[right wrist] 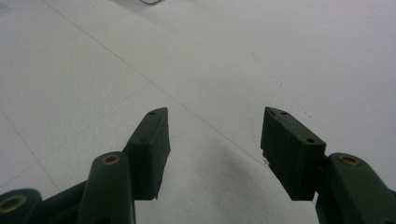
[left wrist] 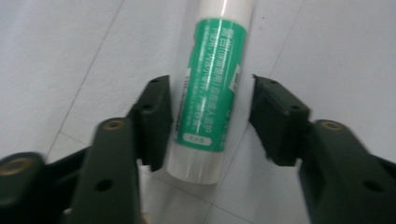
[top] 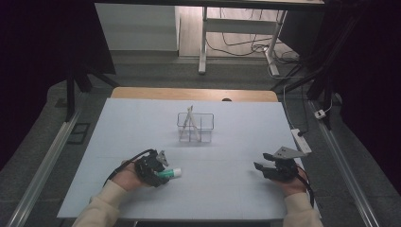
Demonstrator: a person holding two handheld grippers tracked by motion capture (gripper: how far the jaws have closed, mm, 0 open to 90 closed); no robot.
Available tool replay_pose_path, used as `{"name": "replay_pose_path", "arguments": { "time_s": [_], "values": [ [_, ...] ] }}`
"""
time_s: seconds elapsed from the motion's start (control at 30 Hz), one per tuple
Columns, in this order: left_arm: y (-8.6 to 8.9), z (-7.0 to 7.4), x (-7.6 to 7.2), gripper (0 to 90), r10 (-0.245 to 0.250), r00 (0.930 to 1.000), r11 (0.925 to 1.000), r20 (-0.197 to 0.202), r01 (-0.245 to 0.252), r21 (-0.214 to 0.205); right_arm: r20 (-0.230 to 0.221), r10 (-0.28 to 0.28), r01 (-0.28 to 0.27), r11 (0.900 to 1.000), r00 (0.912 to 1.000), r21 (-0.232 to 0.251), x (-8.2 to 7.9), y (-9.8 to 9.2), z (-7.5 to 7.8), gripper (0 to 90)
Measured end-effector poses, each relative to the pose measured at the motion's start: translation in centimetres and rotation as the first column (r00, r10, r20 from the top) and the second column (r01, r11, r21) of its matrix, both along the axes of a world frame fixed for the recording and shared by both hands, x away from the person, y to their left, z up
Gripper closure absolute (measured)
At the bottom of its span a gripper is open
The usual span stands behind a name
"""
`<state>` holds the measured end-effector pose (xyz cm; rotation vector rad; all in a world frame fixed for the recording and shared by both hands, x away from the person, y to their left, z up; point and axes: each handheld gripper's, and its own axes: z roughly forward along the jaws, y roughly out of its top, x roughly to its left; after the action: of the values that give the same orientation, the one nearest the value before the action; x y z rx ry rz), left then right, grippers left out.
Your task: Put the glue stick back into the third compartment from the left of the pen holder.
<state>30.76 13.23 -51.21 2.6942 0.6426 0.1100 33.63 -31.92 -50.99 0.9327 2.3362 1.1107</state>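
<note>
Two grippers were found at the near edge of the bench (top: 142, 118), which carried a pale blue-grey sheet over its whole top. A clear plastic organiser (top: 195, 126) with compartments stood upright near the middle of the bench, well apart from both grippers, and one pale stick (top: 190, 120) leaned inside it; which compartment could not be told.

The left gripper (left wrist: 210, 116) lay low over the sheet at the near left, held in the person's left hand (top: 124, 176). Its fingers (left wrist: 154, 116) stood on either side of a glue stick (left wrist: 210, 88), a white tube with a green label, lying flat on the sheet with its length along the gripper's line. The left finger sat just beside or touching the tube; a clear gap remained between the tube and the right finger, so the tube was straddled and not pinched. In the high view the glue stick (top: 170, 173) protruded to the right of that gripper.

The right gripper (right wrist: 215, 135) rested at the near right in the person's right hand (top: 293, 183), well apart from the glue stick. Its fingers (right wrist: 152, 140) were spread, with bare sheet between them.
</note>
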Motion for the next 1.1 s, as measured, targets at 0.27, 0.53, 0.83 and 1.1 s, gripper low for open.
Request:
{"name": "replay_pose_path", "arguments": {
  "time_s": [0.27, 0.53, 0.83, 1.1],
  "values": [
    [0.0, 0.0, 0.0, 65.4, -0.045, 0.999, 0.999, -0.002, 0.045, -0.009, -0.001, -0.001, 0.001, 1.0, 1.0, 0.0, 0.0, 0.0, 0.0, 41.4],
    [0.5, 0.4, 0.1, 65.7, 0.003, 0.9998, 0.9985, 0.022, -0.002, -0.054, 0.006, -0.005, 0.005, 1.0, 1.0, 0.001, 0.0, 0.0, 0.1, 41.5],
    [2.0, 1.8, 0.3, 65.6, 0.106, 0.9899, 0.9666, 0.094, -0.08, -0.243, 0.011, 0.004, -0.004, 0.9998, 0.9999, 0.018, -0.1, 0.1, 0.2, 41.6],
    [2.7, 2.4, 0.3, 65.6, 0.164, 0.9799, 0.9306, 0.115, -0.115, -0.348, 0.016, 0.003, -0.003, 0.9996, 0.9999, 0.029, -0.2, 0.2, 0.4, 41.7]
  ]
}}
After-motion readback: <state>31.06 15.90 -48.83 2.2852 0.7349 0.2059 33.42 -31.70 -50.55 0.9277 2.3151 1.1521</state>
